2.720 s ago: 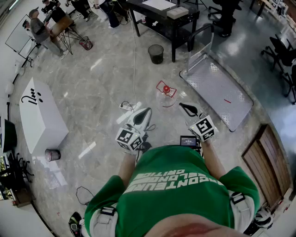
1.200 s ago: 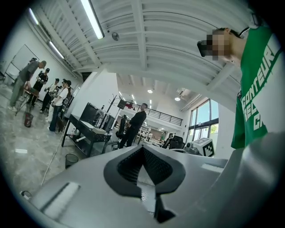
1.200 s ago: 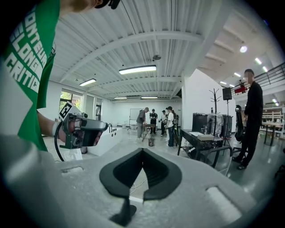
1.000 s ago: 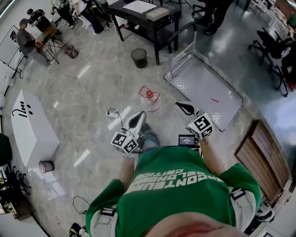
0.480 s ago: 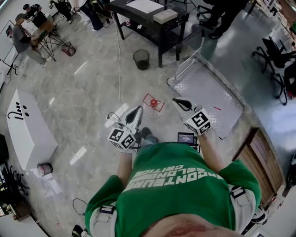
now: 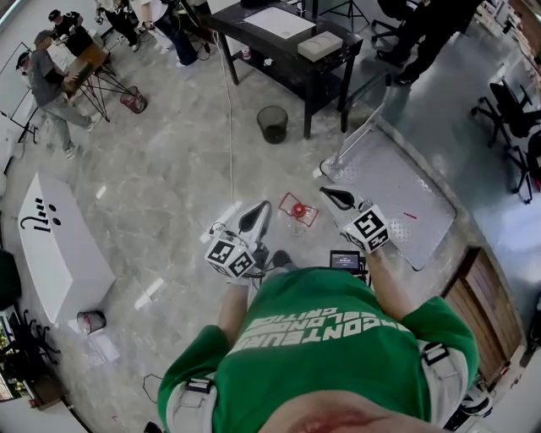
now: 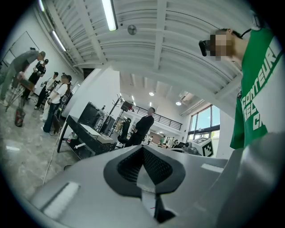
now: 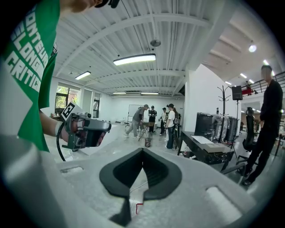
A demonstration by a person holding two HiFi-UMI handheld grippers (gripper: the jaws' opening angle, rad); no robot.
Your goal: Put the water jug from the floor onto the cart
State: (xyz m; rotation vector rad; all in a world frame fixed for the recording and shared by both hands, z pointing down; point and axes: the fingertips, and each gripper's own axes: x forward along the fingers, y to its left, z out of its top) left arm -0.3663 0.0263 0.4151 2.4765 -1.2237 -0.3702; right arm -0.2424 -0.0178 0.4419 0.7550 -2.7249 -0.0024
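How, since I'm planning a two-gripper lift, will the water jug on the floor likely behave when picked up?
The water jug looks clear and smooth-walled, so probably slippery for jaws. Its fill cannot be seen from above; if full, likely heavy and sloshing. Standing upright with its red cap on top, it seems stable until tilted.

Workshop clutter on a grey marbled floor [image 6: 169, 169]
A black bench [image 6: 270, 46] carrying a white paper sheet [image 6: 283, 21] and a flat beige box [image 6: 319, 44] stands beside a black mesh wastebasket [image 6: 273, 123]; a long white block [image 6: 59, 245] lies left, a brown wooden panel [image 6: 478, 304] right.
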